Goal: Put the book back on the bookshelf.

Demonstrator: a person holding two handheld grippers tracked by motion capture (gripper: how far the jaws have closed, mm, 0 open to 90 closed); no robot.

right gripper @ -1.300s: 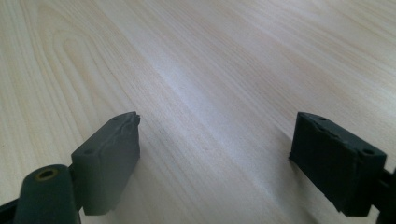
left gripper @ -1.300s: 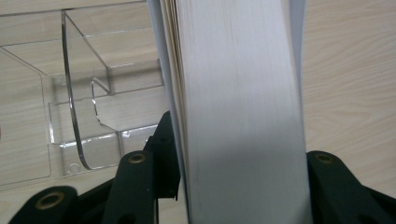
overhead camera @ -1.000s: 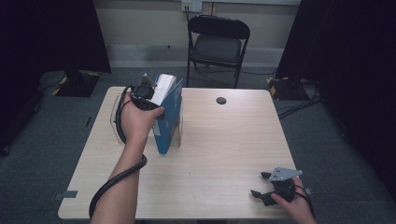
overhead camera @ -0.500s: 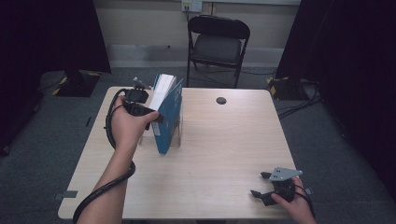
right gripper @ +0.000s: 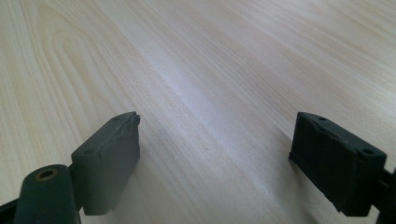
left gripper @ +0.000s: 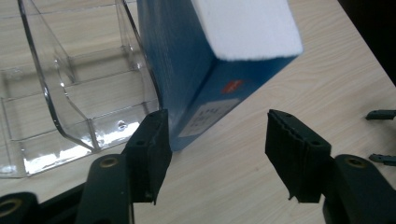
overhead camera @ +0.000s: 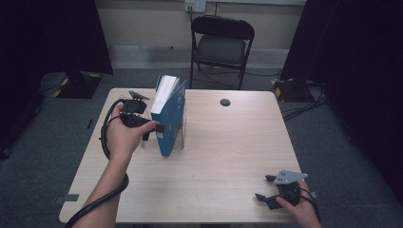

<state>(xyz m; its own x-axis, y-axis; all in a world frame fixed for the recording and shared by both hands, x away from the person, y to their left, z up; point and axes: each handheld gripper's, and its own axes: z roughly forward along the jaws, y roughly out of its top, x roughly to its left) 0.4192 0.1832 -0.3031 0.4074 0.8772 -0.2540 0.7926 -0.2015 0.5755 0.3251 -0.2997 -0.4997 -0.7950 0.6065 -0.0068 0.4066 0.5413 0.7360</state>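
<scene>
Your right gripper [overhead camera: 272, 191] sits at the near right corner of the worktop [overhead camera: 228, 156], low over bare wood. Its fingers [right gripper: 109, 158] stand wide apart with nothing between them; in the right gripper view the light wood grain runs between the two pads.

Farther in on the left side, your left hand [overhead camera: 122, 135] carries the left gripper [overhead camera: 154, 130], cable looping down along the forearm. Its fingers [left gripper: 149, 154] are spread wide and hold nothing. In the left gripper view the blue book's [left gripper: 196, 70] lower corner lies in the gap between them, nearer the left pad; whether that pad touches the cover you cannot tell.

The blue book [overhead camera: 168, 114] stands on the left half of the worktop, tilted, its white page block facing up and toward the far side. A white label and a small red mark show low on its cover. It leans against the clear plastic organiser [left gripper: 70, 93], which stands just beside it; the book's bottom edge meets the wood at the organiser's wall. The organiser's compartments look empty.

Farther back, a small dark round disc [overhead camera: 225, 102] lies near the far edge of the worktop, well apart from the book. Beyond the worktop a black folding chair [overhead camera: 222, 42] stands on the grey floor.
</scene>
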